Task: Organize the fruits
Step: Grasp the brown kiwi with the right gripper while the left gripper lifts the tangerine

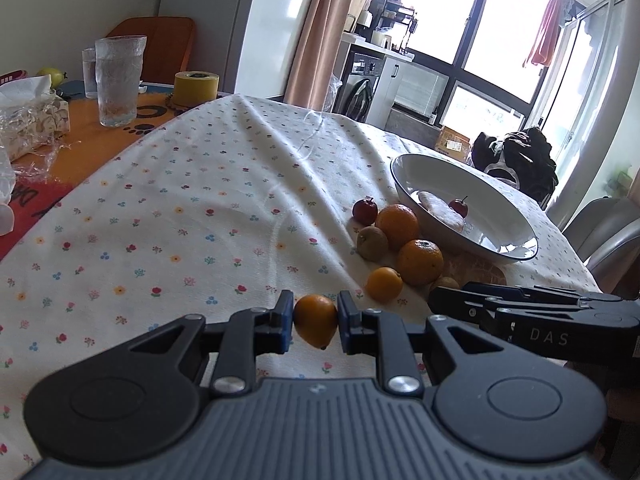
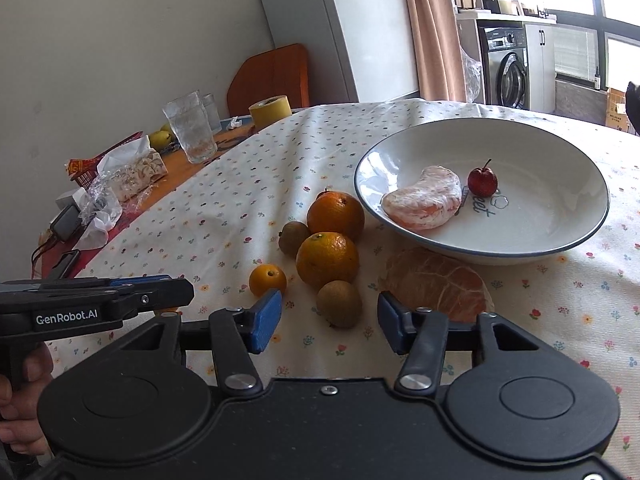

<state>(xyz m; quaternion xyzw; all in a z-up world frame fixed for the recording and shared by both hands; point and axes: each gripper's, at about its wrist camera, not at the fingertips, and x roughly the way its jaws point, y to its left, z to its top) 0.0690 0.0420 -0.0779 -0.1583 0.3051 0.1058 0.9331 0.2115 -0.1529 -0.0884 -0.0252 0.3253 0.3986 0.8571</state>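
Note:
My left gripper [image 1: 315,322] is shut on a small orange citrus [image 1: 316,312], held just above the flowered cloth. To its right lie two oranges [image 1: 397,226] [image 1: 420,262], another small citrus [image 1: 385,284], a kiwi [image 1: 372,243] and a small red fruit [image 1: 365,211]. The white bowl [image 2: 560,152] holds a peeled citrus piece [image 2: 422,198] and a red fruit [image 2: 482,181]. My right gripper [image 2: 330,320] is open, with a second kiwi [image 2: 339,303] between its fingertips, untouched. A piece of peel [image 2: 436,284] lies by the bowl.
Two glasses [image 1: 120,80], a yellow tape roll [image 1: 196,88] and a wrapped tissue pack [image 1: 32,120] stand on the orange table part at the back left. A grey chair [image 1: 608,240] is beyond the table's right edge. A hand [image 2: 20,400] holds the left gripper.

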